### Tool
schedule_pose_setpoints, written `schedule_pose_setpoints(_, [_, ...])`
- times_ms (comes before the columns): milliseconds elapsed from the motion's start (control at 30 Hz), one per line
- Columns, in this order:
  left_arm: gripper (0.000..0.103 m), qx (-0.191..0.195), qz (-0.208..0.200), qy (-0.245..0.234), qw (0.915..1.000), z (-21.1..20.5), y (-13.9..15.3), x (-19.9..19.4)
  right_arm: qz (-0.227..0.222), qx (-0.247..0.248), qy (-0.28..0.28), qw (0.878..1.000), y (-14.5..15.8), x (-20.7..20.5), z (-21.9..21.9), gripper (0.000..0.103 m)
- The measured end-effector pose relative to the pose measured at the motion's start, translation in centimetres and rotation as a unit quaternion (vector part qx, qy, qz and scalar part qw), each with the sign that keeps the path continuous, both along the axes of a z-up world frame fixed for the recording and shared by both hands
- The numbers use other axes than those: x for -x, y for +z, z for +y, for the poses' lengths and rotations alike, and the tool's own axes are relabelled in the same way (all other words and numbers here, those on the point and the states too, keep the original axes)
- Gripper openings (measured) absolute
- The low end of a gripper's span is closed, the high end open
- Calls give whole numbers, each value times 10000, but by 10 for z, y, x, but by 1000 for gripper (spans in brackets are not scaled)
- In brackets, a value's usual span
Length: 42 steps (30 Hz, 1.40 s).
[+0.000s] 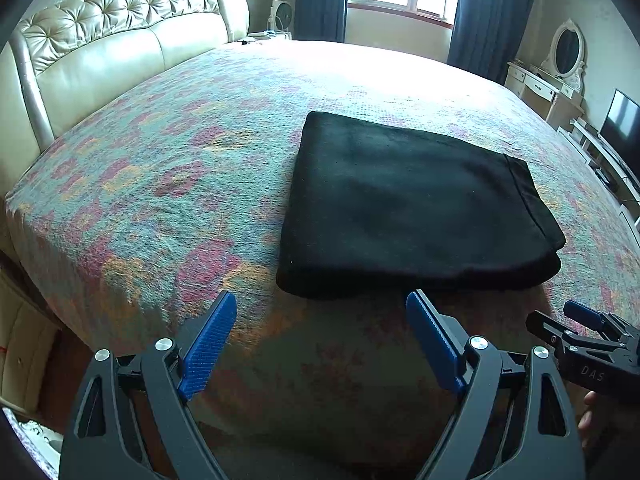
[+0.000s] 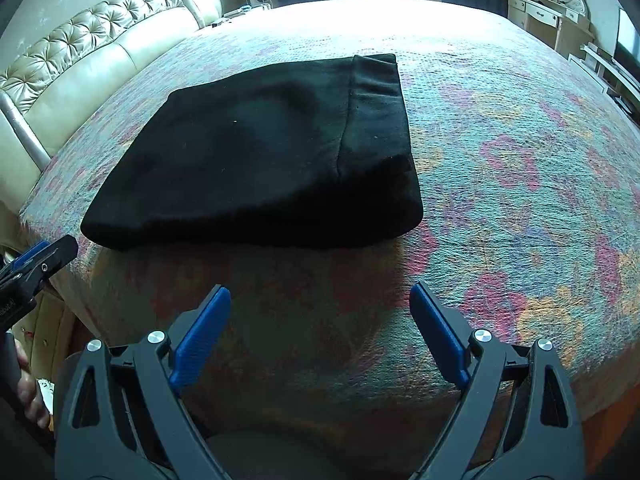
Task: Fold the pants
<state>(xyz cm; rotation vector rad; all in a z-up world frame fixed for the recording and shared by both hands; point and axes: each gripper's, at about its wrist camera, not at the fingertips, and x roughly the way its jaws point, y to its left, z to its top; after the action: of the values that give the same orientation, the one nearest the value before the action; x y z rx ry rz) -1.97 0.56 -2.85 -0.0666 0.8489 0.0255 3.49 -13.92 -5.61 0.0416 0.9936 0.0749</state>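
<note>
Both tools (image 1: pixel 320 300) (image 2: pixel 320 296) gape before folded pants (image 1: pixel 412 200).

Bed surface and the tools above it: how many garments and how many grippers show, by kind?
Folded black pants: 1
Grippers, both with jaws open and holding nothing: 2, the left gripper and the right gripper
Total: 3

Bed (image 1: pixel 168 184) w/ floral patterned cover, black folded pants (image 1: pixel 416 200) flat on top, near front edge
</note>
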Motion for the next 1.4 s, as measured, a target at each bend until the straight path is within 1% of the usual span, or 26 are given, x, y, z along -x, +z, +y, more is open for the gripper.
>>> schedule_pose_setpoints(800, [85, -22, -66, -33, 10000, 0, 2, 0, 41, -7, -11, 10000, -4, 3, 5, 91])
schedule_pose_setpoints(933, [85, -134, -106, -40, 9998, -2, 3, -1, 57, -14, -18, 10000, -5, 3, 5, 91])
schedule_pose_setpoints(1067, [85, -156, -124, -82, 9998, -5, 4, 0, 73, -19, -15, 10000, -5, 4, 7, 91])
schedule_pose_setpoints(1267, [85, -179, -92, 46, 9998, -4, 6, -2, 94, -24, 0, 10000, -7, 2, 7, 91])
schedule_pose_setpoints(1400, [85, -405, -205, -9, 9990, -10, 10, -1, 111, -31, 17, 9999, -7, 3, 9, 91])
